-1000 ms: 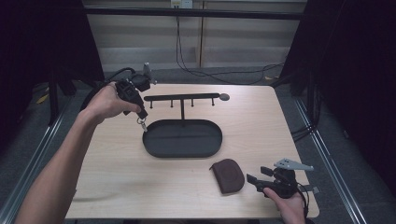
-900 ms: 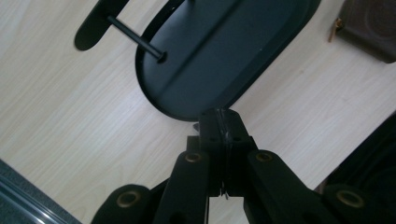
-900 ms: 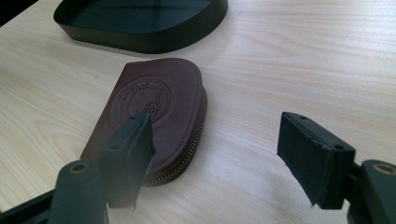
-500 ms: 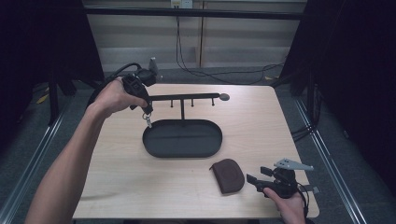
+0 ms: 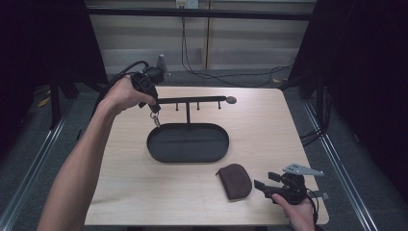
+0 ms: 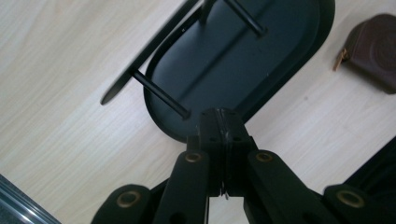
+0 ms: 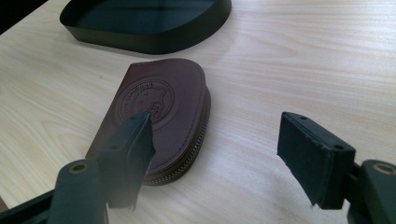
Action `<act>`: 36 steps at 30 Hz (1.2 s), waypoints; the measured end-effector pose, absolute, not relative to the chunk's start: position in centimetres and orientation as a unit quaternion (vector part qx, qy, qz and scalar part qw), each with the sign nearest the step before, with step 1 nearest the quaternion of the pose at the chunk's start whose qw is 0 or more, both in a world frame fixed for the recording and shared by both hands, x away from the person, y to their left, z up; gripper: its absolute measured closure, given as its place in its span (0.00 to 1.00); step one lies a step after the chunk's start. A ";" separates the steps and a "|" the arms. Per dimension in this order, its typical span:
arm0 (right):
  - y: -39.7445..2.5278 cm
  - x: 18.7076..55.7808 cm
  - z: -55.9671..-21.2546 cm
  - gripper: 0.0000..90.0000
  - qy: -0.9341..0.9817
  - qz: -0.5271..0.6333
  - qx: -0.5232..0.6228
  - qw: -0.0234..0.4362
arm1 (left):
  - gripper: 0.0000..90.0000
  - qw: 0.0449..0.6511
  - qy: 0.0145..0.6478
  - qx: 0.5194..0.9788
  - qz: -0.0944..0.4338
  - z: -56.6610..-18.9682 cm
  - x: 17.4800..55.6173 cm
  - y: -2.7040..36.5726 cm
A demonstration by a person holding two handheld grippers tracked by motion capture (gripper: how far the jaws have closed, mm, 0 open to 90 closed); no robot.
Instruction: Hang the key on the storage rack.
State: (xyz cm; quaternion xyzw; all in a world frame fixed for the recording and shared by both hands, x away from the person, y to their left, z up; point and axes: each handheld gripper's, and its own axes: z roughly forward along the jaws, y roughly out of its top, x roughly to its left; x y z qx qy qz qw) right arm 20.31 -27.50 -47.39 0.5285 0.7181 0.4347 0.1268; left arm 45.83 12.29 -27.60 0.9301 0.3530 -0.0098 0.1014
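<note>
The left gripper (image 5: 153, 111) has moved over the last second from the open surface (image 5: 269, 134) at the left up toward the left end of the black key rack's bar (image 5: 192, 100), and it now sits right at that end, above the left rim of the black oval tray (image 5: 187, 142) that forms the stand's base. Its fingers are pressed together on a small key ring (image 5: 155, 119), which dangles below them in the high view; in the left gripper view the closed fingers (image 6: 223, 135) show only a thin sliver of metal between them, with the nearest peg (image 6: 161, 94) of the rack just beyond. That shift reads as the approach to hanging: the ring has been carried to the rack and is close to the first of the 3 pegs, but whether it already touches one cannot be told. It does not look hooked yet, so the next move would probably be to line the ring's opening up with a peg and slip it on before letting go. The right gripper (image 5: 269, 185) has not moved in that time; it rests at the front right of the surface with its fingers (image 7: 128, 154) spread apart and empty, just beside the brown leather zip pouch (image 7: 159, 116), which lies flat, apart from the tray.
</note>
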 end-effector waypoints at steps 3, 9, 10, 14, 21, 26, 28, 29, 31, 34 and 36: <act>-27.5 20.3 -47.4 0.30 0.720 0.434 0.528 0.126 | 0.99 0.101 0.354 0.930 -0.006 -27.7 46.2 12.3; -27.4 20.3 -47.4 0.30 0.720 0.432 0.528 0.125 | 0.99 0.099 0.353 0.930 -0.005 -28.1 46.5 12.2; -27.4 20.3 -47.4 0.30 0.719 0.435 0.528 0.124 | 0.99 0.099 0.354 0.930 -0.003 -28.2 46.6 12.2; -27.4 20.3 -47.4 0.30 0.721 0.435 0.525 0.124 | 0.99 0.105 0.357 0.928 -0.006 -28.1 46.9 12.6; -27.4 20.3 -47.4 0.30 0.723 0.433 0.524 0.124 | 0.99 0.100 0.362 0.927 0.002 -28.4 47.2 12.7; -27.4 20.3 -47.4 0.30 0.724 0.434 0.521 0.124 | 0.99 0.106 0.365 0.925 0.003 -28.4 47.4 12.9; -27.4 20.3 -47.4 0.30 0.725 0.434 0.521 0.125 | 0.99 0.106 0.365 0.925 0.002 -28.6 47.4 13.1; -27.4 20.3 -47.4 0.30 0.725 0.434 0.521 0.125 | 0.99 0.106 0.365 0.925 0.002 -28.6 47.4 13.1; -27.4 20.3 -47.4 0.30 0.725 0.433 0.521 0.126 | 0.99 0.104 0.366 0.925 0.005 -28.9 47.4 13.0; -27.4 20.3 -47.4 0.30 0.725 0.433 0.521 0.126 | 0.99 0.104 0.360 0.927 0.003 -28.8 47.3 13.0; -27.4 20.3 -47.4 0.30 0.725 0.433 0.520 0.126 | 0.98 0.101 0.355 0.929 0.002 -28.7 47.3 13.1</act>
